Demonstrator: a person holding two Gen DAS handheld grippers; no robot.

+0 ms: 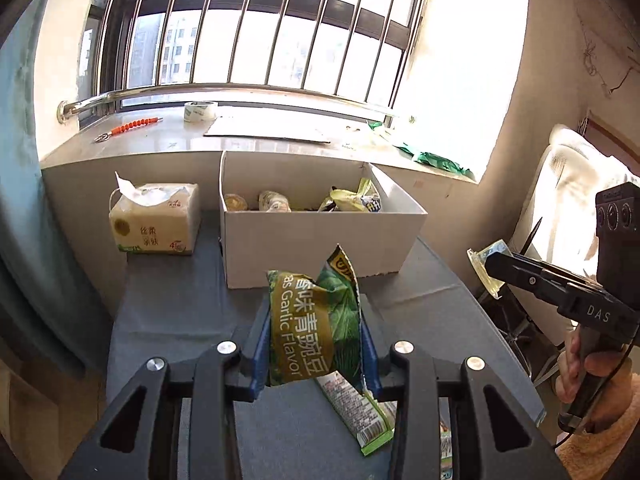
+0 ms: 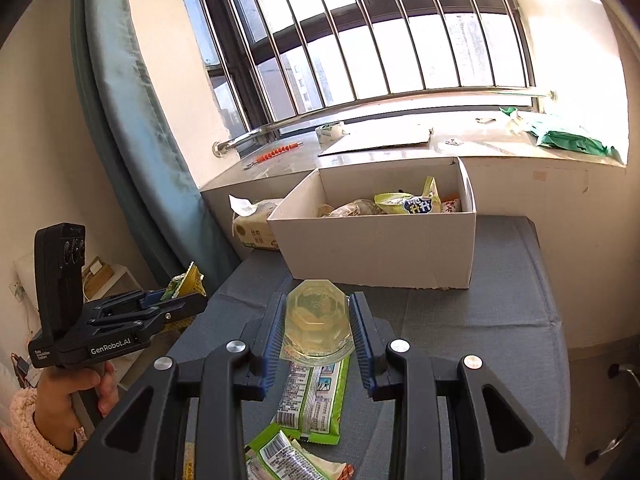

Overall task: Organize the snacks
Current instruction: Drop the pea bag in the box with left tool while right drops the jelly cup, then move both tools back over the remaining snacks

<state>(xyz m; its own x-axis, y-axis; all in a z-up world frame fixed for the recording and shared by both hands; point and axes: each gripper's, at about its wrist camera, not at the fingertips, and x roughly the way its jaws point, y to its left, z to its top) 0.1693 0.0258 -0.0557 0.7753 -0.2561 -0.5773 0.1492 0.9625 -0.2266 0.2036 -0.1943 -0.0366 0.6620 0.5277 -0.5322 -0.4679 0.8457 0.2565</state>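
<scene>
Left tongs (image 1: 316, 344) clench a green pea packet (image 1: 308, 320) — right tongs (image 2: 318, 328) grip a clear jelly cup (image 2: 318, 320).

Jelly cup (image 2: 318, 322) between hand-held gripper (image 2: 318, 334) pads

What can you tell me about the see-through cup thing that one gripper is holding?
The jelly cup is a small clear plastic tub with angled, faceted sides, filled with pale yellowish jelly. The right gripper is shut on it, its blue ribbed pads pressing on both sides. It is held in the air over the grey table, in front of the white cardboard box. A thin sealed rim rings one end. Nothing else touches it.
</scene>
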